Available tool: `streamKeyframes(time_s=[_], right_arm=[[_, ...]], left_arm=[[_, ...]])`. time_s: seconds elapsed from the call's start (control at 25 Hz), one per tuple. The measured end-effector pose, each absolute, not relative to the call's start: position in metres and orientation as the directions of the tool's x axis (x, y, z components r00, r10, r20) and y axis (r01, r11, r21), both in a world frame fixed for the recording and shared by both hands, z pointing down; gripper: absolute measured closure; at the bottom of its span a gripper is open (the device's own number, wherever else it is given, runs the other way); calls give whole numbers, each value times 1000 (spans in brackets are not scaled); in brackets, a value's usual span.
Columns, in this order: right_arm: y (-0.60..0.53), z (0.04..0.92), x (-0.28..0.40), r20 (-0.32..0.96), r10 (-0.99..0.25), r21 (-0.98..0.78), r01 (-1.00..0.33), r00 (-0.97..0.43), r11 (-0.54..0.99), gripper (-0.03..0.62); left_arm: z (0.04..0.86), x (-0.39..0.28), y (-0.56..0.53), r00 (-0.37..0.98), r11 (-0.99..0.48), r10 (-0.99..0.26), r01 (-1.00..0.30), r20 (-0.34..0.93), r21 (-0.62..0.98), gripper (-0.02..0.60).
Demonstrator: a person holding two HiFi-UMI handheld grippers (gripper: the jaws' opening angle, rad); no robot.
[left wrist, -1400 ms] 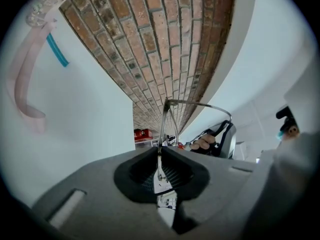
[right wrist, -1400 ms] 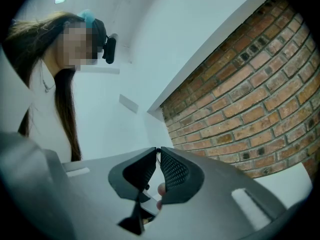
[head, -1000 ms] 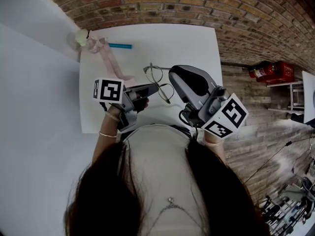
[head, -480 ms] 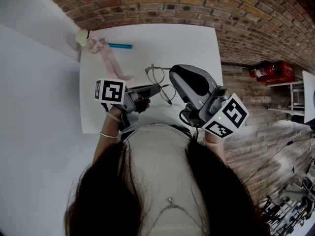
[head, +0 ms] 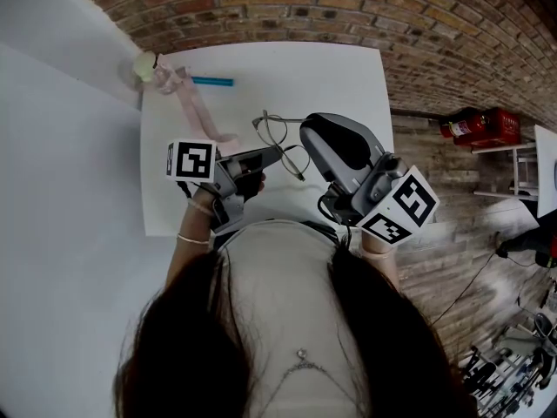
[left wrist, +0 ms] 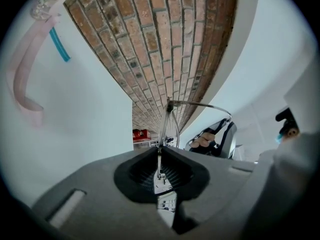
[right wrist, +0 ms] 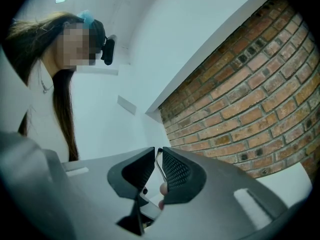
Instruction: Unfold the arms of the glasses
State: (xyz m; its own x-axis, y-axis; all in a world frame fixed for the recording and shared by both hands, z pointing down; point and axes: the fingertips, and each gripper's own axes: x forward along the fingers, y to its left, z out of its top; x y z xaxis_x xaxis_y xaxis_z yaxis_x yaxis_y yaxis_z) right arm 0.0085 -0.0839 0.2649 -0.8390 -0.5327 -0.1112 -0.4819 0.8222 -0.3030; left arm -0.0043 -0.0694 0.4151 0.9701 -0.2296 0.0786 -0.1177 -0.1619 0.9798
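**Q:** Where r the glasses?

**Me:** I see the wire-rim glasses [head: 278, 133] about mid-table over the white table [head: 348, 77]. They sit betw. my left gripper [head: 277, 155] and my right gripper [head: 305, 136]. I can't tell if they touch the top.

**Q:** What's the left one doing?

**Me:** It's pinched tight on a thin bit of the frame. In the left gripper view the wire runs straight down betw. the dark pads [left wrist: 176, 175]. A round lens rim [left wrist: 165, 121] stands up just past the tips. One thin arm bends off to the right, toward the right gripper.

**Q:** And the right one?

**Me:** It comes in from the other side. In the right gripper view the jaws are almost together, w/ only a thin gap. A thin glasses arm [right wrist: 159, 166] is held in that gap.

**Q:** Other stuff?

**Me:** There's a pink strap [head: 196, 107] at the back left, apart from the glasses. A blue stick [head: 212, 82] lies just beside it, and a pale round thing [head: 144, 65] sits at the corner. A brick wall [head: 287, 7] is past the table.
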Motion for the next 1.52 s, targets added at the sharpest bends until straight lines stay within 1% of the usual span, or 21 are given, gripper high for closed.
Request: streamKeyframes(time_s=[0.16,0.76,0.96,1.52], right_arm=[[-83,266,9,-111,-532,-306,-481,-839,822,539],[-82,270,14,-103,-544,-314,-492,-833,812,536],[-82,271,15,-98,-547,-316,-495,-831,809,537],[-82,274,24,-88,-567,-327,-514,-819,793,540]], left_arm=[[411,-3,-70,971,-165,-234,-92,52,982,560],[408,-12,-75,958,-128,-285,-78,39,989,560],[407,-14,-77,956,-149,-290,-78,31,986,560],[402,-24,-83,939,-125,-343,-56,10,991,560]])
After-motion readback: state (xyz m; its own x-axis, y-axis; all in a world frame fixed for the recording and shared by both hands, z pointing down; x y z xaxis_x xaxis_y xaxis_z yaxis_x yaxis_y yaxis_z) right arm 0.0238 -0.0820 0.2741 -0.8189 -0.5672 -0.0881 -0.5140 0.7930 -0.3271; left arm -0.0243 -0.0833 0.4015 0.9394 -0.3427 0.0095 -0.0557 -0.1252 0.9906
